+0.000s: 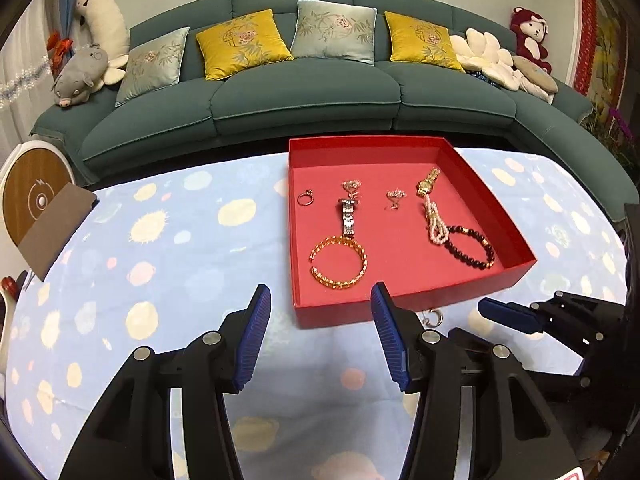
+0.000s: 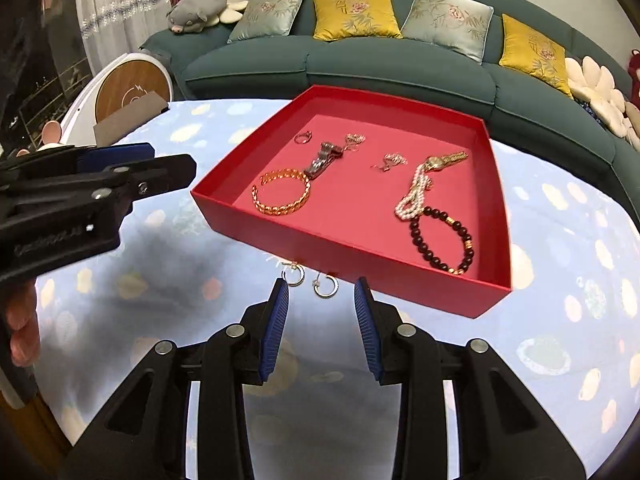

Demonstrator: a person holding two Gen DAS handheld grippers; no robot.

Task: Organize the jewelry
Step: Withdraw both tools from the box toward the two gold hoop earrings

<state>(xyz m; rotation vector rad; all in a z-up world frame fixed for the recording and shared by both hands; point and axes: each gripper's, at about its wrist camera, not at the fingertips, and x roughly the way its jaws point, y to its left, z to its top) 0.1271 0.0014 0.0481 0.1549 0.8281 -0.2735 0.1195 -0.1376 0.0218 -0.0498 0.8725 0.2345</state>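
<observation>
Both grippers hover low over the tablecloth [image 1: 160,240], just in front of the red tray [image 2: 280,236]. The left gripper [image 1: 320,292] points at the tray's near wall, its blue pads spread wide with nothing between them. The right gripper [image 2: 322,286] sits a little to its right, jaws also parted and empty, aimed at two small hoop earrings [image 2: 308,278] lying on the cloth just outside the tray's near wall.

Inside the tray, the gold bangle [image 2: 282,192] lies nearest the front left, touching the silver watch band [image 2: 322,160] behind it. A ring [image 2: 303,137] sits toward the back left. On the right, a dark bead bracelet [image 2: 444,240] overlaps a pearl strand [image 2: 412,196], which runs back to a gold watch [image 2: 440,161]. Two small tangled chain pieces [image 2: 388,161] lie mid-tray.
</observation>
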